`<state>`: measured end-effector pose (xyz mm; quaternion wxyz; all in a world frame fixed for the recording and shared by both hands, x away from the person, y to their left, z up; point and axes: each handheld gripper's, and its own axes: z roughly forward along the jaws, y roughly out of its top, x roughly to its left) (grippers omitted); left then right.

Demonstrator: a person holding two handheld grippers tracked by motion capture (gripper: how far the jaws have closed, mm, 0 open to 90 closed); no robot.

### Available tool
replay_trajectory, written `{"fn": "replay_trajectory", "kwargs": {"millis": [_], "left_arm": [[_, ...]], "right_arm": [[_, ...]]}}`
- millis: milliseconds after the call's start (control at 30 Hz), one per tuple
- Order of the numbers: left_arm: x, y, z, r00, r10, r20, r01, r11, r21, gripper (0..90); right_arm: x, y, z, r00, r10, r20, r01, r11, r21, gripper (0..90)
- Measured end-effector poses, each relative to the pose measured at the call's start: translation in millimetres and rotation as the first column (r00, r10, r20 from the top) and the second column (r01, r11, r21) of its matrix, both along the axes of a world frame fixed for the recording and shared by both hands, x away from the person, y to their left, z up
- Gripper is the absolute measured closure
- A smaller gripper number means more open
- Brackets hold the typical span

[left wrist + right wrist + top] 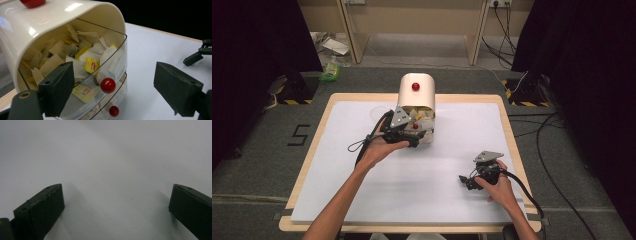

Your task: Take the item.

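Note:
A cream drawer unit [416,92] with a red knob on top stands at the table's back middle. In the left gripper view its clear top drawer [117,60] is pulled out and heaped with tea bags [91,63]. The drawer's red knob [108,85] sits between the jaws of my left gripper [113,75], which is open and not touching it. A second red knob [114,111] marks the drawer below. From above, my left gripper [412,136] is right at the drawer front. My right gripper [466,180] rests low over the white table [112,150] at the right, open and holding nothing.
A white sheet [422,185] covers the wooden table. Beyond the table on the floor are a green bottle [331,70], papers and wooden furniture legs. Black cables [542,135] run along the floor at the right. Dark curtains flank both sides.

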<state>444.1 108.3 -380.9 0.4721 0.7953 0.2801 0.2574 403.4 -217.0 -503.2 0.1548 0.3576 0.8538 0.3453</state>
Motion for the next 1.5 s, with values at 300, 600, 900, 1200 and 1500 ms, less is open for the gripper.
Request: {"fn": "replay_trajectory", "kwargs": {"millis": [300, 600, 900, 1200, 1500], "left_arm": [[-15.0, 1.0, 1.3, 0.9995, -0.028, -0.017, 0.029, 0.9992, 0.028, 16.3], [-28.3, 2.2, -1.7, 0.9991, -0.039, -0.016, 0.039, 0.9989, 0.025, 16.1], [-34.4, 2.8, -3.5, 0.9991, -0.04, -0.014, 0.041, 0.999, 0.021, 16.1], [-41.9, 3.6, -5.9, 0.9991, -0.041, -0.012, 0.041, 0.9991, 0.01, 16.1], [-51.2, 2.0, -9.7, 0.9993, -0.035, 0.008, 0.035, 0.9991, 0.023, 16.0]], "right_arm": [[0.0, 0.0, 0.0, 1.0, 0.0, -0.001, 0.0, 1.0, 0.0, 0.5], [-0.2, 0.2, 0.0, 1.0, -0.002, -0.002, 0.002, 1.0, 0.001, 0.5], [-0.2, 0.1, 0.0, 1.0, -0.002, -0.002, 0.002, 1.0, 0.001, 0.5], [-0.3, 0.2, 0.0, 1.0, -0.002, -0.001, 0.002, 1.0, 0.001, 0.5], [-0.2, 0.1, 0.0, 1.0, -0.002, -0.002, 0.002, 1.0, 0.001, 0.5]]}}
